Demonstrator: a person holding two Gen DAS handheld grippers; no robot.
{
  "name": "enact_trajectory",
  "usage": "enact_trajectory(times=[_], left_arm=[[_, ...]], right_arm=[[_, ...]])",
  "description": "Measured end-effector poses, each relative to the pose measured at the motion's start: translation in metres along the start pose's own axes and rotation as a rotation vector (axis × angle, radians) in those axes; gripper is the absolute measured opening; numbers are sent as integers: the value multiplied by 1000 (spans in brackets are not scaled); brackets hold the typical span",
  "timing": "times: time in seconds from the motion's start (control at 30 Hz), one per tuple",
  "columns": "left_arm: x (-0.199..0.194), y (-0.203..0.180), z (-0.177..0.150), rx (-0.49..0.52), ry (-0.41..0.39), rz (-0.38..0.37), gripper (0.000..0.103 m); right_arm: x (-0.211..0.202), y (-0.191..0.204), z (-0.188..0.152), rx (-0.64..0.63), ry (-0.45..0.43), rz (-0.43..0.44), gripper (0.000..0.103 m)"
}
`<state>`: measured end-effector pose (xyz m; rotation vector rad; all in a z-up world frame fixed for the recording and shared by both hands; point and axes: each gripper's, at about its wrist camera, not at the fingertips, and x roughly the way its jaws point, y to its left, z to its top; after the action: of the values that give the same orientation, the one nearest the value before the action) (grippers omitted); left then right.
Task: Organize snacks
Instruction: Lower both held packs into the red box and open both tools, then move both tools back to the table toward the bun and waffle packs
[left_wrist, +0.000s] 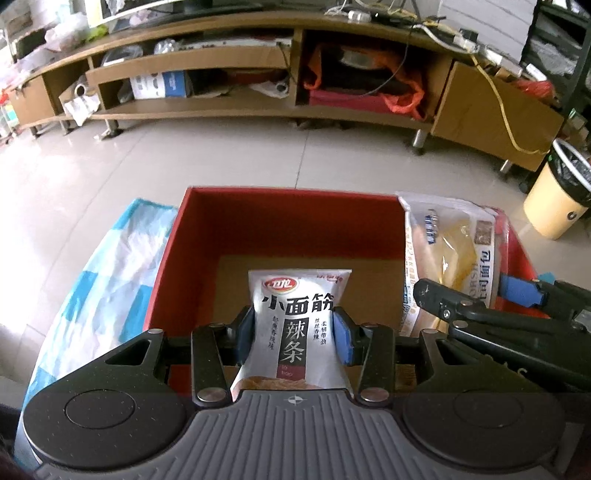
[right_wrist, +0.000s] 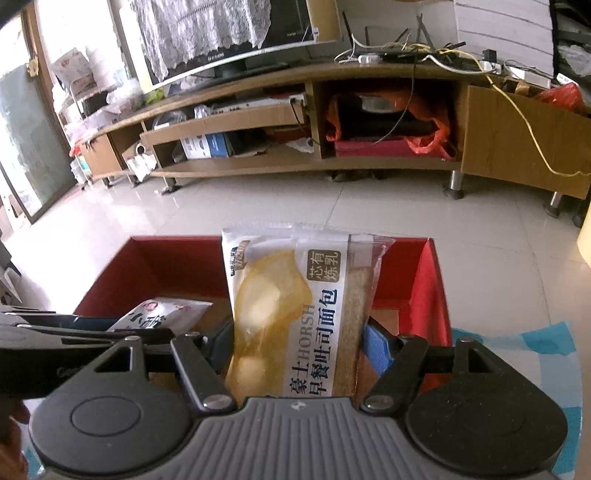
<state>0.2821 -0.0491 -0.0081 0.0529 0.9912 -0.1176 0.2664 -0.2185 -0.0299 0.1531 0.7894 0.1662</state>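
Red box (left_wrist: 177, 266), blue-checked cloth (left_wrist: 99, 280)

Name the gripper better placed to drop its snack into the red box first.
Left. The left gripper holds the spicy gluten strip packet over the red box centre; the right's bread packet hangs near its wall.

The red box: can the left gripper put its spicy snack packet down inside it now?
Probably yes. The left gripper holds the spicy snack packet over the red box, above bare floor; the bread packet in the right gripper stays to one side.
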Motion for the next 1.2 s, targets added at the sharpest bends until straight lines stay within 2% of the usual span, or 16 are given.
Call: enact_trajectory(times=[0.13,0.33,0.63,1.2], left_arm=[[7,0,-2,4,15,19,56],[2,-1,-1,12,-9,52,72],[-18,1,0,-3,-50,57,84],[-61,9,-26,-24,-63,40,90]], right_arm=[[7,3,-2,-41,9,-39,70],[3,-1,0,-25,-9,-46,70],[-12,6,2,-52,-35,-74,70],[-63,18,-17,-79,-54,-52,71]])
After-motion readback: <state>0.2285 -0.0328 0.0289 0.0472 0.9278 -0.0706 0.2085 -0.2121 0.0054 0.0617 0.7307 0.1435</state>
